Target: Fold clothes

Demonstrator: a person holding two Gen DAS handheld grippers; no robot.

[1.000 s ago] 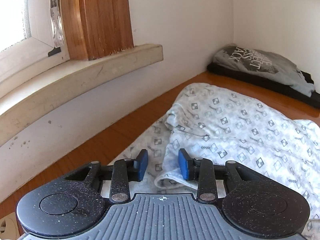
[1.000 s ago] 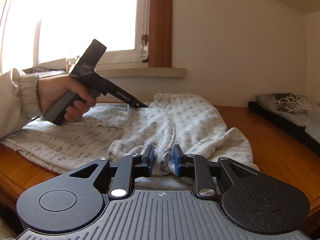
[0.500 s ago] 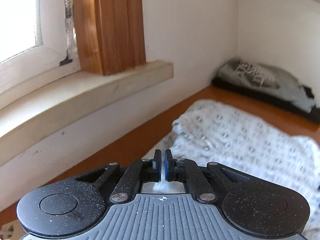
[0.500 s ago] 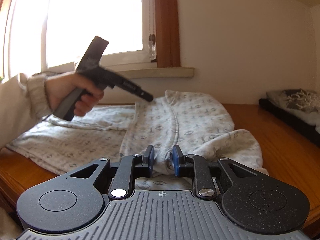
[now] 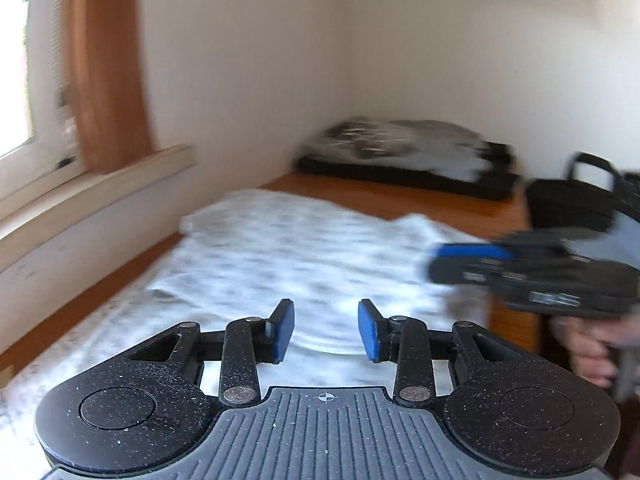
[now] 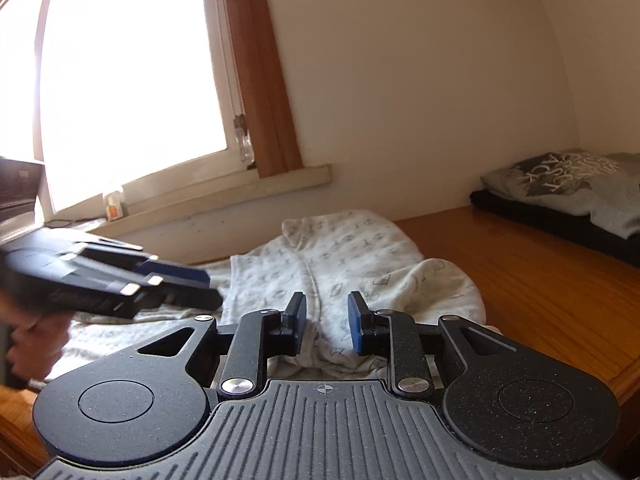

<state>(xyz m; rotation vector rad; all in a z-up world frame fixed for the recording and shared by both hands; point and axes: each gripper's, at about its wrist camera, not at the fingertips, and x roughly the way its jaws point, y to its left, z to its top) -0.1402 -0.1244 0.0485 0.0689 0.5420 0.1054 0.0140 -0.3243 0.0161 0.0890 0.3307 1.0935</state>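
A polished orange-brown wooden worktop carries the white patterned cotton garment, half folded; soft, light and floppy, best pinched at a hem. Left gripper fingers, just opened, and right gripper fingers stand apart, empty.

White walls, bright window, wood frame, sill, wooden table.

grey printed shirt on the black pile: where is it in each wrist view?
Left wrist: grey printed shirt upper centre-right, blurred, in the far wall corner.
Right wrist: grey printed shirt far right edge, mid-height, sharp.
Shared landmark: patterned white garment lying on the wooden table.
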